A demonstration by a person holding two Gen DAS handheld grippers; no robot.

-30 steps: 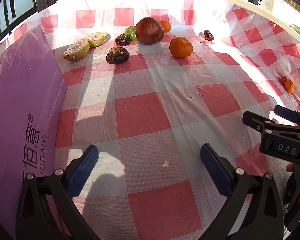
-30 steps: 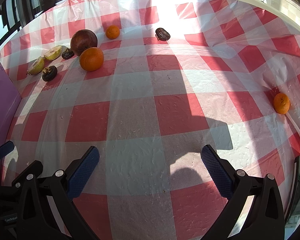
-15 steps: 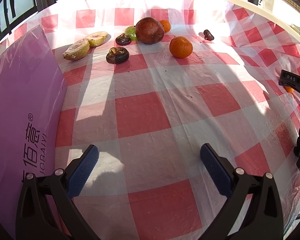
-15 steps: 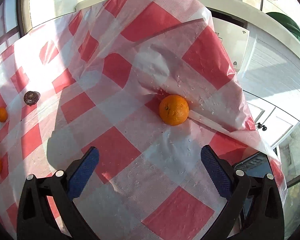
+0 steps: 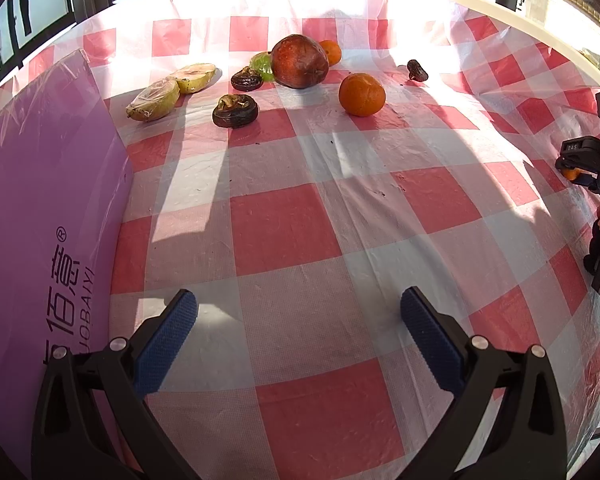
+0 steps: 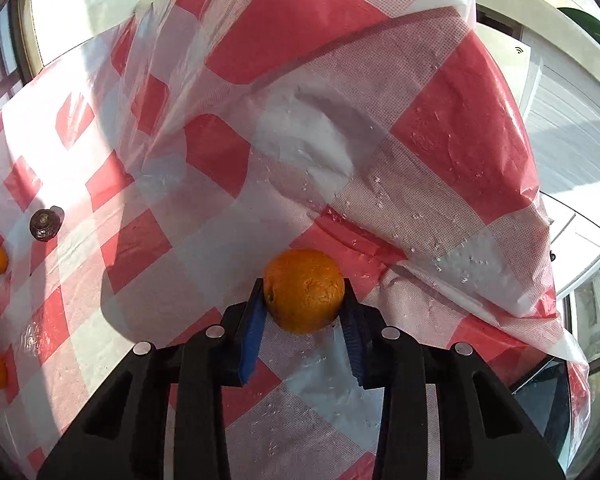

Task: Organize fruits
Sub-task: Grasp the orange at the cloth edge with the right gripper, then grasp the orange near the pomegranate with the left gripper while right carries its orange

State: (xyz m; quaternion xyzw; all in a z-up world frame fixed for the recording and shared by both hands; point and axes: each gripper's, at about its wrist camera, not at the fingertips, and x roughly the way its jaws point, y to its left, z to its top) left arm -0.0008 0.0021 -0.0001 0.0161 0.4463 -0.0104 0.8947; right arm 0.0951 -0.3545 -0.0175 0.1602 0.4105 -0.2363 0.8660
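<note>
My right gripper (image 6: 305, 300) is shut on a small orange (image 6: 304, 290) at the table's right edge, where the checked cloth rises in folds; it also shows at the far right of the left wrist view (image 5: 580, 160). My left gripper (image 5: 298, 320) is open and empty over the near part of the cloth. At the far end lie a large orange (image 5: 361, 94), a dark red pomegranate (image 5: 299, 62), a small orange (image 5: 332, 52), two apple halves (image 5: 154, 98), two dark dried fruits (image 5: 236, 110), a green fruit (image 5: 263, 66) and a dried date (image 5: 417, 70).
A purple plastic board (image 5: 40, 220) with printed lettering stands along the left side. The red-and-white checked cloth (image 5: 288, 224) covers the table. The cloth's loose edge (image 6: 500, 280) hangs over the right rim, with white cabinets beyond.
My right gripper swung from the table's middle to the right edge, moved onto the small orange and shut on it. My left gripper has stayed still and open.
</note>
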